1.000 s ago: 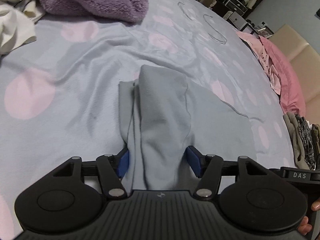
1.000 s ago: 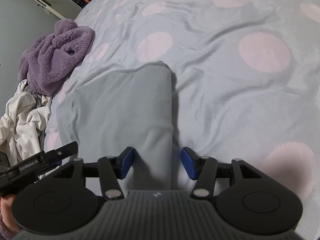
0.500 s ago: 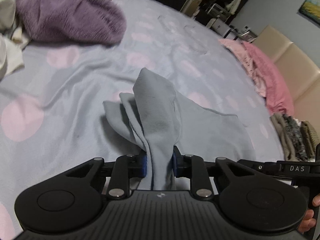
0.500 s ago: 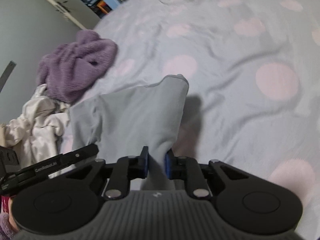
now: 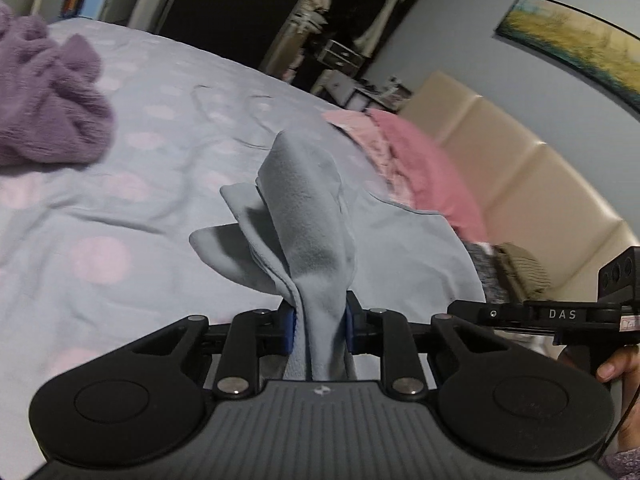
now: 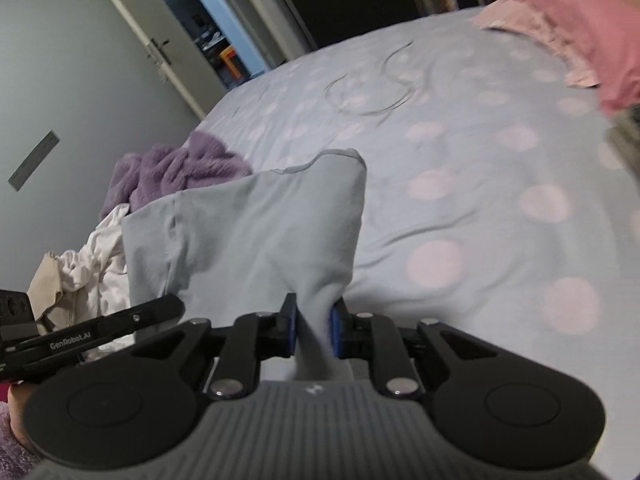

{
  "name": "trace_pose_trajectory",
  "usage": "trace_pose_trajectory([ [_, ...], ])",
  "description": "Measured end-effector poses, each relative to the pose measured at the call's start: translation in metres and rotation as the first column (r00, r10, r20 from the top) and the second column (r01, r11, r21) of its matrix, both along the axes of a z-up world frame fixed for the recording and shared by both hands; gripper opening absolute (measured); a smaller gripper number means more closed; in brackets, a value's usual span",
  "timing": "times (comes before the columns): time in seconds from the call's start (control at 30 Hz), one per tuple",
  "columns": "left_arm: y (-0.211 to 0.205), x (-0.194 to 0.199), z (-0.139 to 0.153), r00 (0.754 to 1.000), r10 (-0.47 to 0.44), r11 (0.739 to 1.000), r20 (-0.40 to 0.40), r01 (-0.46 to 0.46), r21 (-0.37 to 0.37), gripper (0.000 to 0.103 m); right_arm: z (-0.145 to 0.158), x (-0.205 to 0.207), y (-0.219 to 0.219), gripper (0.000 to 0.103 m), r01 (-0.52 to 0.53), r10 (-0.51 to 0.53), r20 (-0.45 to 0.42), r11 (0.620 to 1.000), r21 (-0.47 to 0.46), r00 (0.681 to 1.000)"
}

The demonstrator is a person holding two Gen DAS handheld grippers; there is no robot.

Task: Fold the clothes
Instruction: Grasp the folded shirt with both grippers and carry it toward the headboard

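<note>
left gripper: fingers closed on grey garment, bunched between them | right gripper: fingers pinching other edge | garment raised above bed

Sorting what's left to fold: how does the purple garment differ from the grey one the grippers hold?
The purple garment is fluffy; the grey garment is smooth. The purple one lies crumpled and untouched on the bed; the grey one is pinched by the left gripper and right gripper. Both are plain-coloured.

Two low claw-mounted views, shared bed
</note>
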State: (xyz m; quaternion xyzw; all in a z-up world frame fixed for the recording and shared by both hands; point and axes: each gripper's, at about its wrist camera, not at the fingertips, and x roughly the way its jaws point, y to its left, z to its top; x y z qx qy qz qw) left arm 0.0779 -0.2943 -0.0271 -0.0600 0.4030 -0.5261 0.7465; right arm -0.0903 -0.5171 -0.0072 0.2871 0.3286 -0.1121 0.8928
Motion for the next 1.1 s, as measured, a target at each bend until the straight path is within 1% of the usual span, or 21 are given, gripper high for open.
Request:
trace_pose_trajectory([
  [0.17, -0.049, -0.046, 0.007, 0.995, -0.093, 0.995, -0.026, 0.092, -0.034, 0.02, 0.019, -0.065, -0.033, 0.018, 0.039, -0.04, -0.017, 0.998, -0.049, 0.999],
  [0.27, -0.084, -0.076, 0.005, 0.984, -0.169, 0.985, -0.05, 0.167, -0.048, 0.02, 0.025, -0.109, -0.06, 0.018, 0.07, -0.073, -0.034, 0.995, -0.072, 0.997],
  [0.37, -0.12, -0.11, -0.001, 0.966, -0.253, 0.967, -0.062, 0.25, -0.05, 0.02, 0.021, -0.154, -0.086, 0.018, 0.115, -0.119, -0.061, 0.99, -0.076, 0.991],
  [0.5, -0.164, -0.155, -0.013, 0.933, -0.352, 0.936, -0.073, 0.351, -0.031, 0.02, 0.014, -0.21, -0.117, 0.018, 0.171, -0.179, -0.101, 0.982, -0.084, 0.979],
  [0.67, -0.216, -0.209, -0.036, 0.878, -0.472, 0.881, -0.083, 0.473, -0.001, 0.02, 0.006, -0.279, -0.156, 0.018, 0.24, -0.253, -0.151, 0.966, -0.098, 0.956],
  [0.73, -0.234, -0.227, -0.045, 0.858, -0.507, 0.86, -0.088, 0.51, 0.015, 0.02, -0.003, -0.301, -0.167, 0.018, 0.266, -0.28, -0.169, 0.959, -0.098, 0.945],
  [0.8, -0.253, -0.241, -0.054, 0.84, -0.536, 0.84, -0.089, 0.541, 0.039, 0.02, -0.015, -0.322, -0.176, 0.018, 0.314, -0.324, -0.181, 0.946, -0.083, 0.928],
  [0.9, -0.287, -0.259, -0.058, 0.814, -0.577, 0.81, -0.063, 0.58, 0.087, 0.02, -0.031, -0.349, -0.185, 0.018, 0.386, -0.39, -0.182, 0.921, -0.059, 0.903],
  [0.97, -0.31, -0.268, -0.055, 0.79, -0.611, 0.783, -0.038, 0.611, 0.111, 0.02, -0.04, -0.364, -0.186, 0.018, 0.452, -0.451, -0.162, 0.891, -0.035, 0.877],
  [1.0, -0.321, -0.272, -0.055, 0.774, -0.633, 0.766, -0.024, 0.631, 0.124, 0.02, -0.045, -0.372, -0.186, 0.018, 0.484, -0.482, -0.153, 0.875, -0.023, 0.863],
  [1.07, -0.344, -0.283, -0.054, 0.727, -0.687, 0.719, 0.003, 0.679, 0.15, 0.02, -0.052, -0.388, -0.183, 0.018, 0.569, -0.563, -0.124, 0.823, 0.008, 0.817],
  [1.1, -0.355, -0.288, -0.054, 0.702, -0.712, 0.694, 0.016, 0.701, 0.163, 0.02, -0.056, -0.396, -0.179, 0.018, 0.615, -0.609, -0.111, 0.788, 0.02, 0.785],
])
